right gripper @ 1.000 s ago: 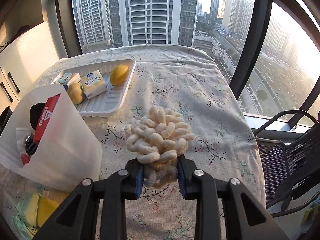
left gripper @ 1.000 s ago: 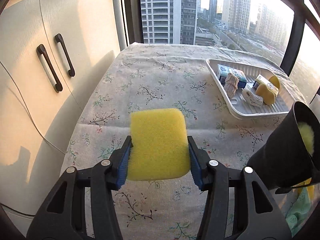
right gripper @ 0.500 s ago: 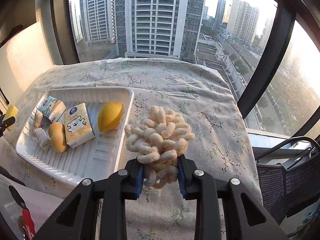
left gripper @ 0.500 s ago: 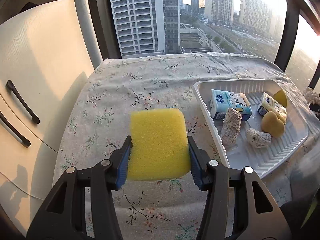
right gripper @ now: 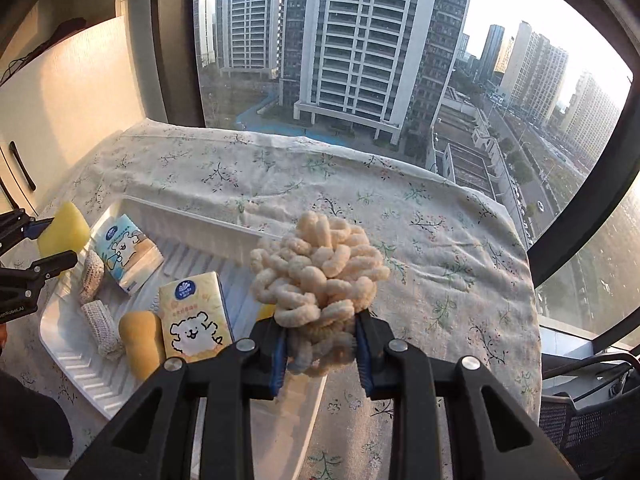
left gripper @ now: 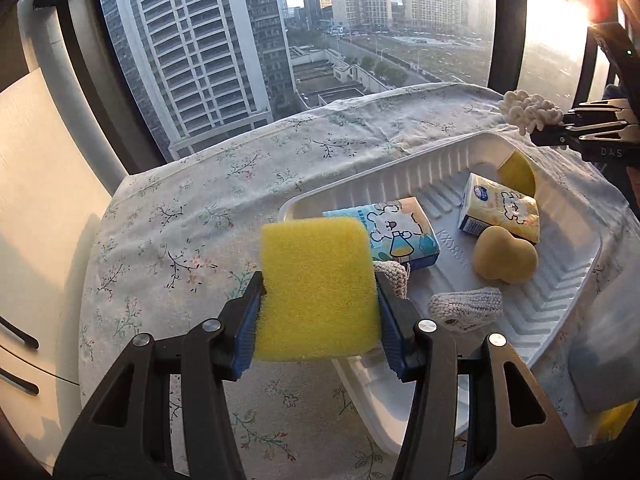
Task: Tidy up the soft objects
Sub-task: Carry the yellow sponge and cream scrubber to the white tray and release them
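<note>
1. Left wrist view: your left gripper (left gripper: 318, 300) is clenched on the yellow sponge (left gripper: 316, 288), same squeeze as a sec ago, pads pressed into both its sides.
2. What changed: a sec ago the white tray (left gripper: 448, 160) sat far ahead & to the right of the claw; now its near corner is right under/just right of the claw tips. The black funnel-like thing that was at the right edge is gone from view.
3. Ahead-right of the claw, in the tray: blue tissue pack (left gripper: 400, 236), yellow tissue pack (left gripper: 500, 212), heart-shaped sponge (left gripper: 502, 258), two knitted pieces (left gripper: 468, 306). Far right you can see your other claw w/ the chenille ball (left gripper: 528, 112), over the tray's far side.
4. Meaning: sponge is at the tray edge, not yet over open tray floor. IMO nudge right before letting go.
5. Right wrist view: your right gripper (right gripper: 320, 346) is clenched on the cream chenille ball (right gripper: 318, 276), grip unchanged.
6. What changed: the white bag that was at lower left a sec ago is out of frame; the tray (right gripper: 192, 220) has come from far ahead-left to directly below-left of the claw, its right rim under the ball.
7. Left of the claw you see the left gripper (right gripper: 44, 240) w/ the sponge (right gripper: 64, 230) at the tray's opposite end.
8. Meaning: both soft items are at the tray, drop-off looks next. Bare ribbed floor is just left of the ball, by the yellow pack (right gripper: 194, 320); aim there, watch you don't crowd the packs.
</note>
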`<control>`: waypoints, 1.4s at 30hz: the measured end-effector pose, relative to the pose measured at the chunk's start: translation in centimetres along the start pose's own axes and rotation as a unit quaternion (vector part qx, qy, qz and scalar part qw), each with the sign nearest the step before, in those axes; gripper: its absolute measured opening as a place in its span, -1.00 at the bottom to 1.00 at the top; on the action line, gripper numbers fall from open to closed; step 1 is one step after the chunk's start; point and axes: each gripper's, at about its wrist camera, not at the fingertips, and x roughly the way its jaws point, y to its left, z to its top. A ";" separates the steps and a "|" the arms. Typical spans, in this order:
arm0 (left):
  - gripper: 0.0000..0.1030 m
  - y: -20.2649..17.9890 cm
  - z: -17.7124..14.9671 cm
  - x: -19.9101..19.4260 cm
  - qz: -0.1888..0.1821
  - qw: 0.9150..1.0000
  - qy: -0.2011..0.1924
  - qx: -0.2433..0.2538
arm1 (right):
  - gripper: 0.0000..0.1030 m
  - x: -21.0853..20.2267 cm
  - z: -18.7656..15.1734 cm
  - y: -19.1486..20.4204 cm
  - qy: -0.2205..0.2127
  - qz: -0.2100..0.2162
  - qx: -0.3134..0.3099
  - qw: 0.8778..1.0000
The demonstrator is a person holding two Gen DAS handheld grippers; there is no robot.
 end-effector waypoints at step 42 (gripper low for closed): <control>0.22 -3.0 1.6 -0.2 -0.046 0.998 -0.023 0.037 | 0.31 2.0 1.4 5.7 0.006 0.026 -0.173 0.984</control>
